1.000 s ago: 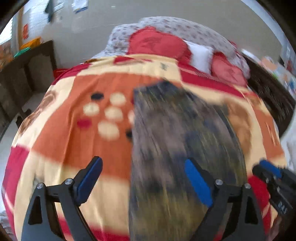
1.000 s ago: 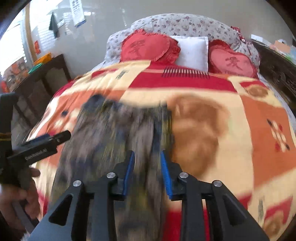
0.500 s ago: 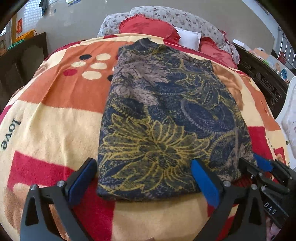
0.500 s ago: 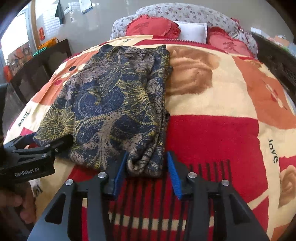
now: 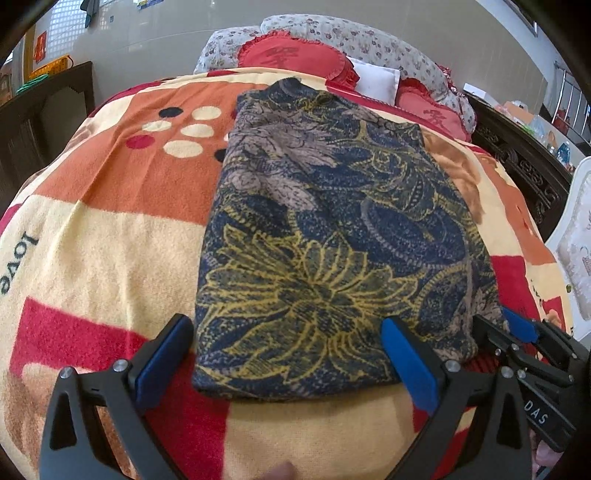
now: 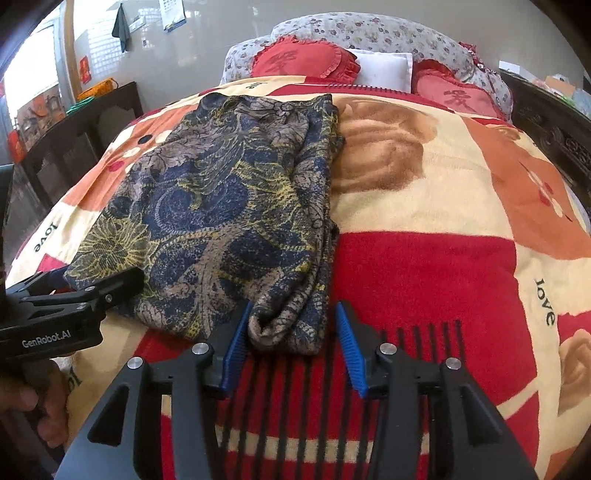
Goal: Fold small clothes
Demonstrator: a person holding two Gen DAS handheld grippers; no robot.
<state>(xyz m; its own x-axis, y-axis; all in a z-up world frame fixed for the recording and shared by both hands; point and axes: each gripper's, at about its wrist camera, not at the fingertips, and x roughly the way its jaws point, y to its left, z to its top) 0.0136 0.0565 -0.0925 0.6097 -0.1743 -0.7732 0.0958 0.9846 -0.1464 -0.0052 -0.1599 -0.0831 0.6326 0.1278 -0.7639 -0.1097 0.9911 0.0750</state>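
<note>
The dark patterned garment (image 5: 332, 236), navy and grey with yellow floral lines, lay folded in a long rectangle on the bed's blanket (image 5: 110, 229), running lengthwise toward the pillows. In the right wrist view the same garment (image 6: 221, 206) showed its layered right edge, bunched into soft folds, with the near right corner rolled into a thick lip.

The left gripper (image 5: 291, 354) was spread wide, its blue fingers (image 5: 166, 354) straddling the near left part of the garment's front edge; one finger sat just outside the left corner, the other lay over the cloth. Nothing was pinched between them. The right gripper (image 6: 291, 343) was also spread, its blue fingers (image 6: 236, 343) set on either side of the rolled near right corner, the left one touching or nearly touching the cloth, the right one apart from it. From the right wrist view the left gripper (image 6: 85, 291) appeared at the garment's near left corner, held by a hand (image 6: 40, 402).

The blanket carried red, orange and cream blocks, with the word "love" printed on it. Beyond the garment lay red heart-shaped cushions (image 6: 306, 61), a white pillow (image 6: 384, 70) and a floral bolster (image 6: 369, 33). A dark wooden cabinet (image 6: 74, 140) stood to the left of the bed.
</note>
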